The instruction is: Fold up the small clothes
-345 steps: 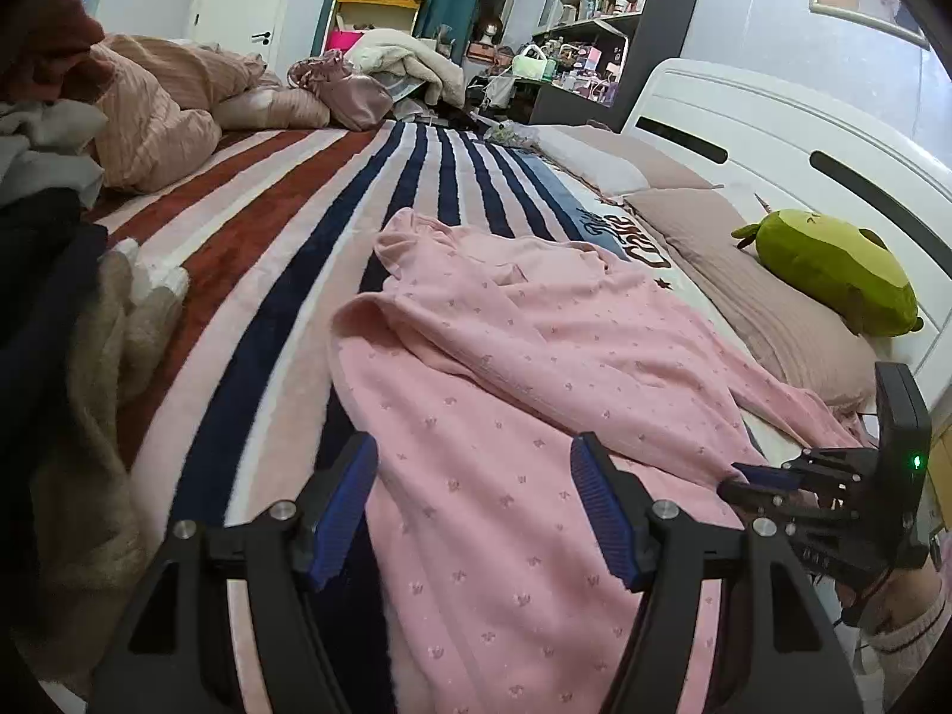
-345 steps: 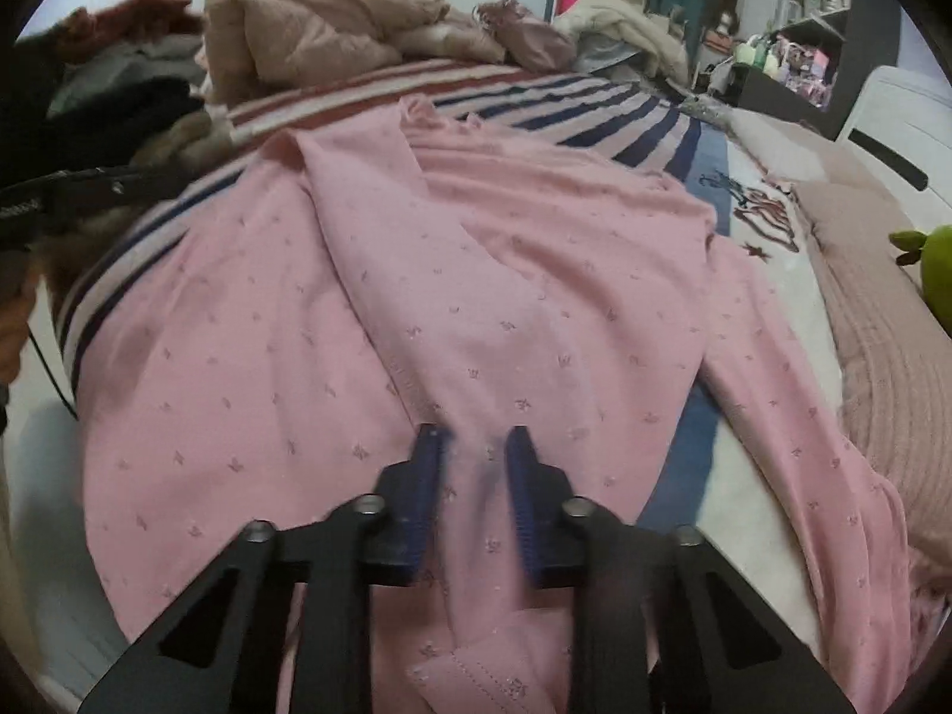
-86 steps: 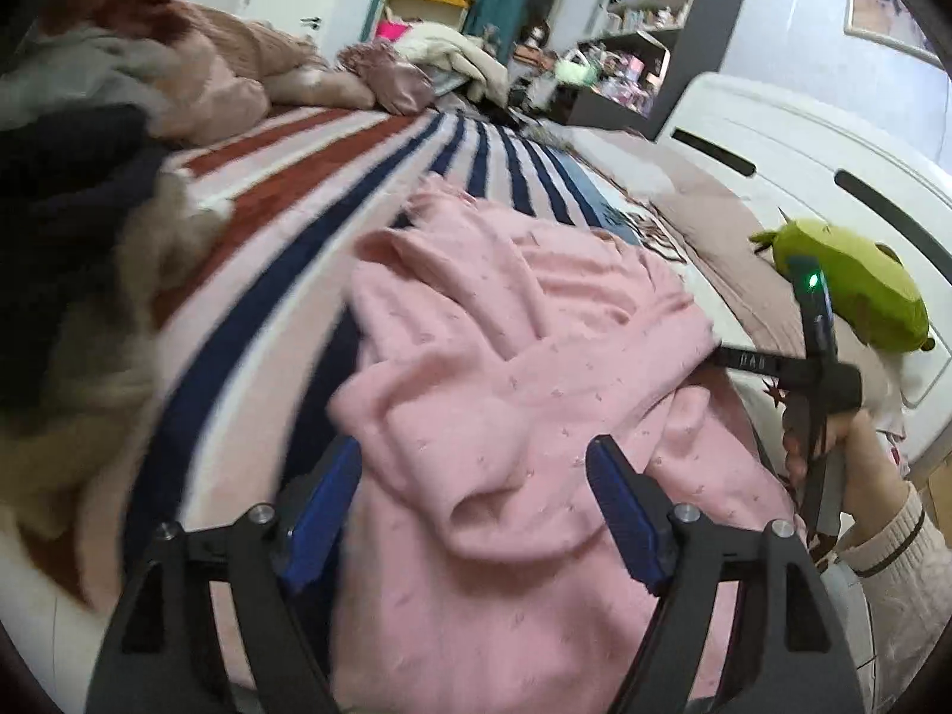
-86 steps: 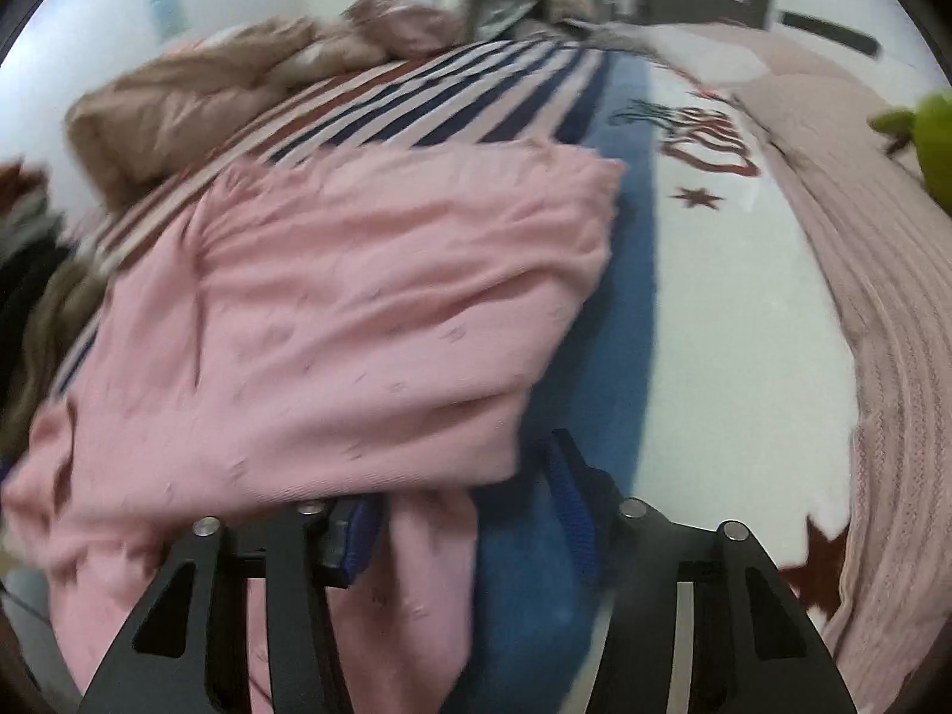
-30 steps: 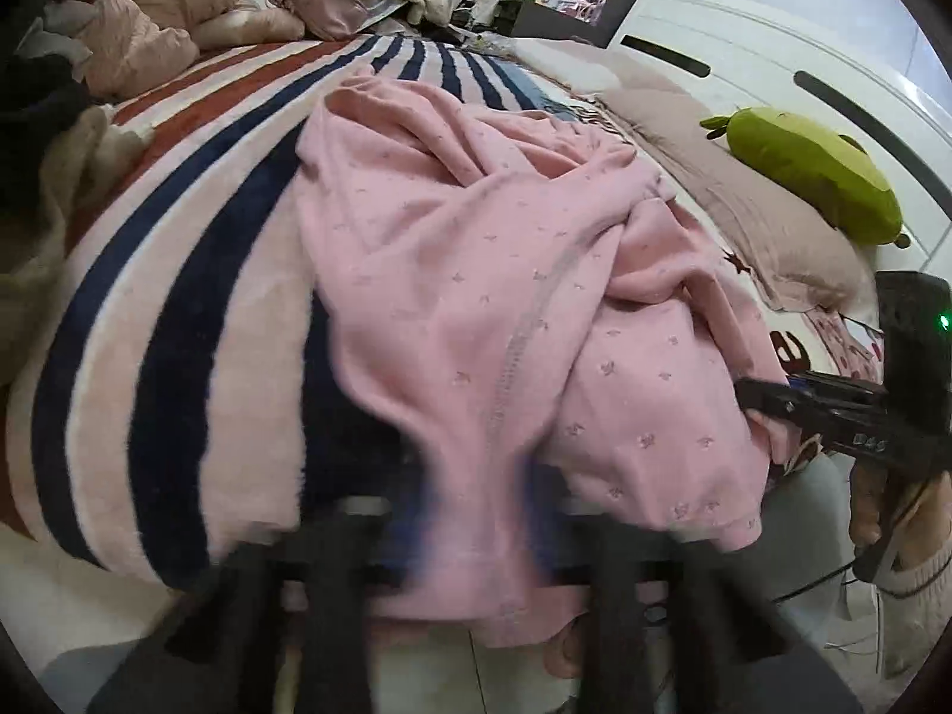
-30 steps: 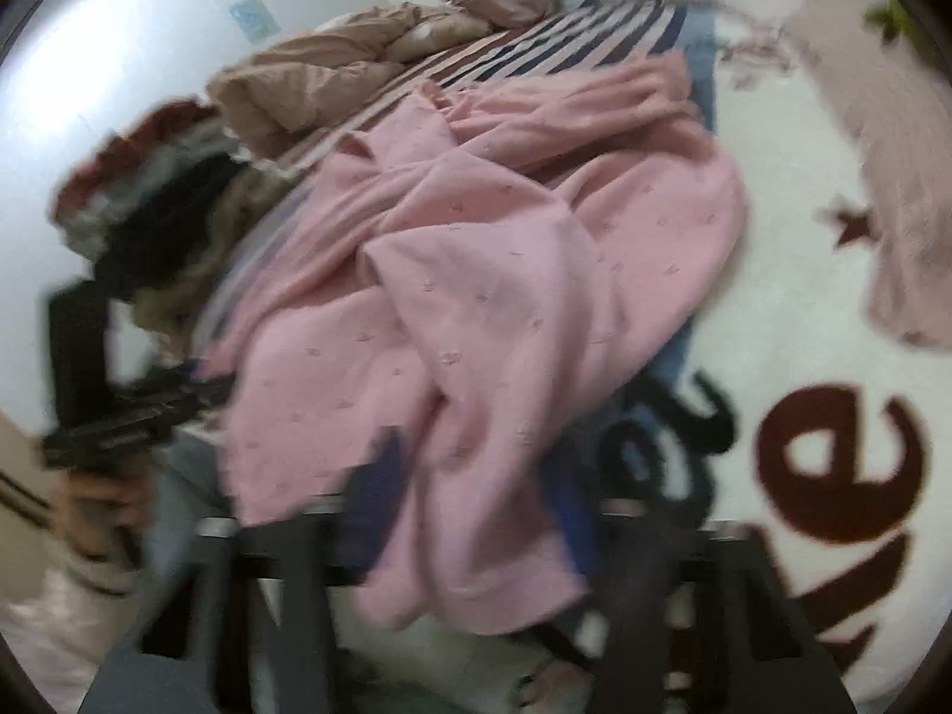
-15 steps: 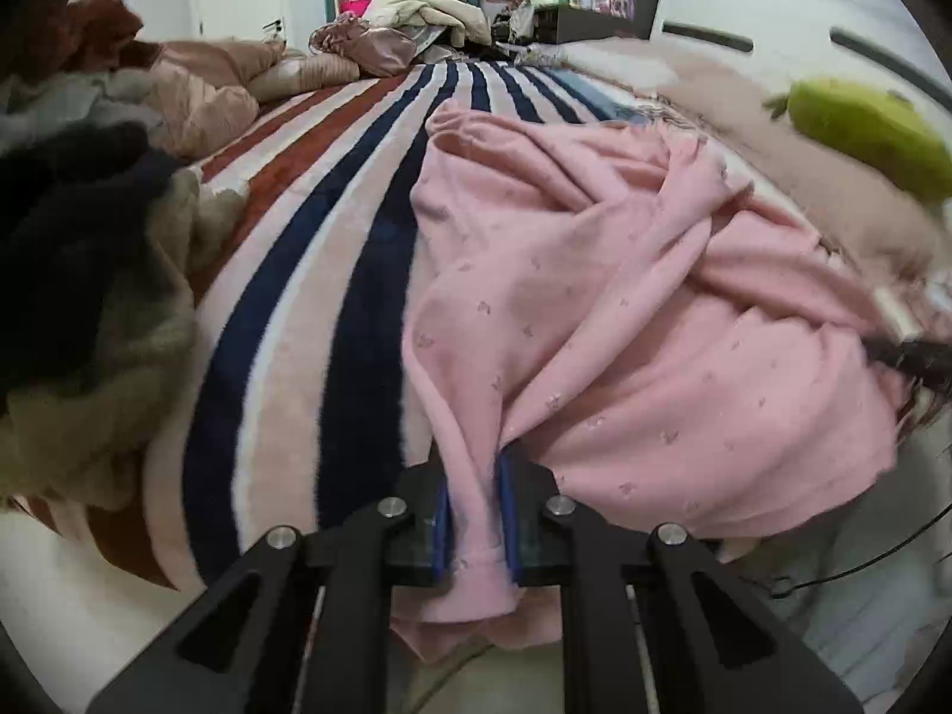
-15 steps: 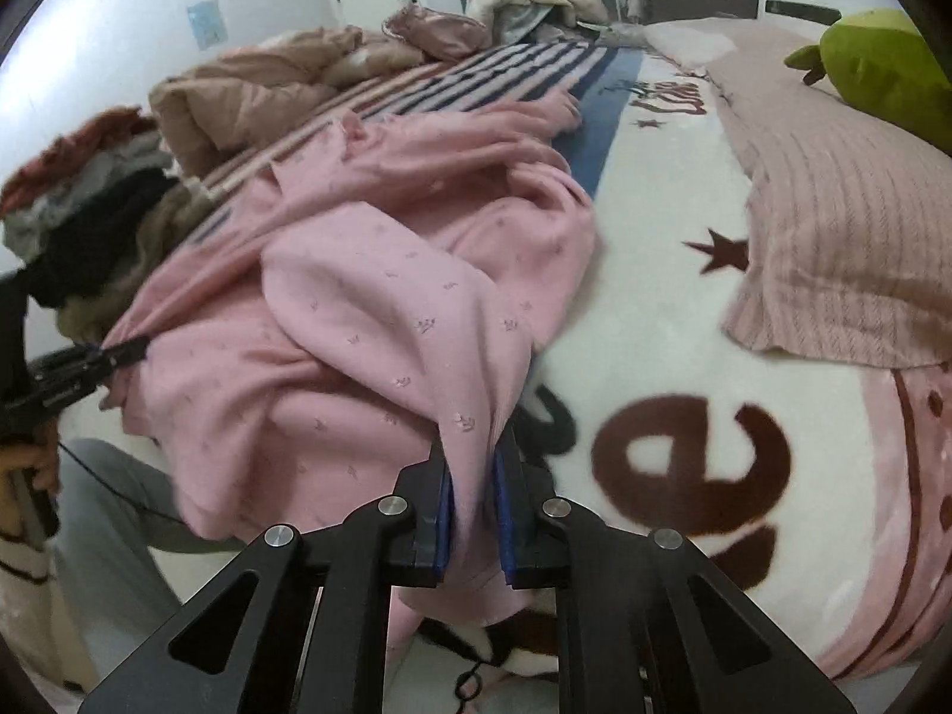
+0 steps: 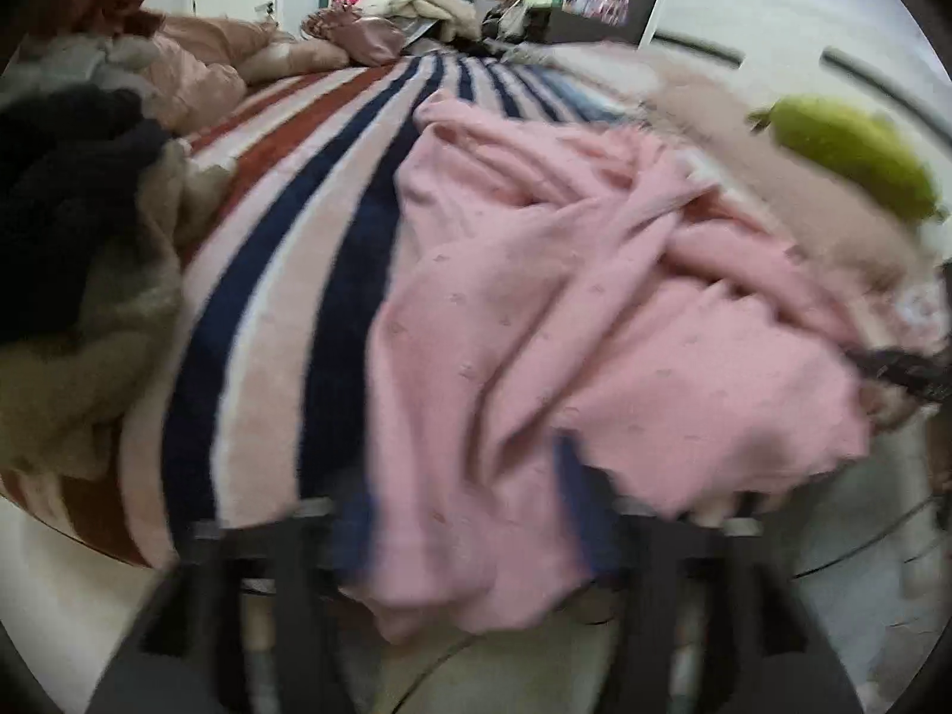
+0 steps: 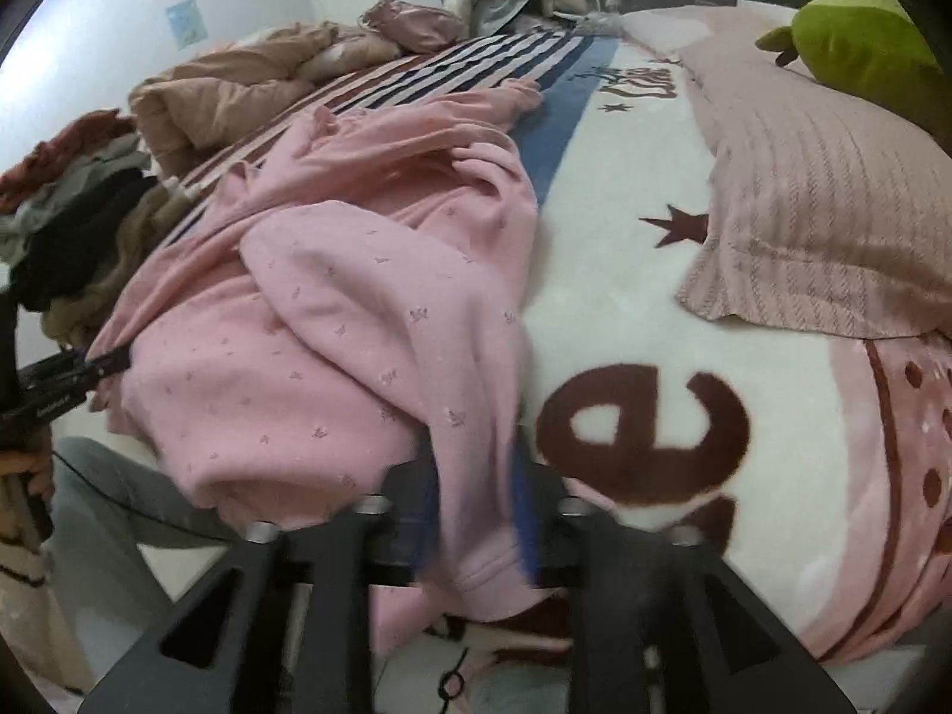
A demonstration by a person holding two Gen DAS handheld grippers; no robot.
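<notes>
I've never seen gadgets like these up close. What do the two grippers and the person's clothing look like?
Each gripper, left and right, is a black frame with triangular cut-outs, silver bolts and blue ribbed pads. A thin black cable trails below. The person wears a cream knit sleeve with dark stripes.

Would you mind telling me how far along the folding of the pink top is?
Done: the pink top has been pulled to the bed's near edge, but it lies bunched, with no neat fold. In hand: both the left gripper and right gripper are opening, cloth between the fingers. Left: smoothing and the actual folds.
</notes>
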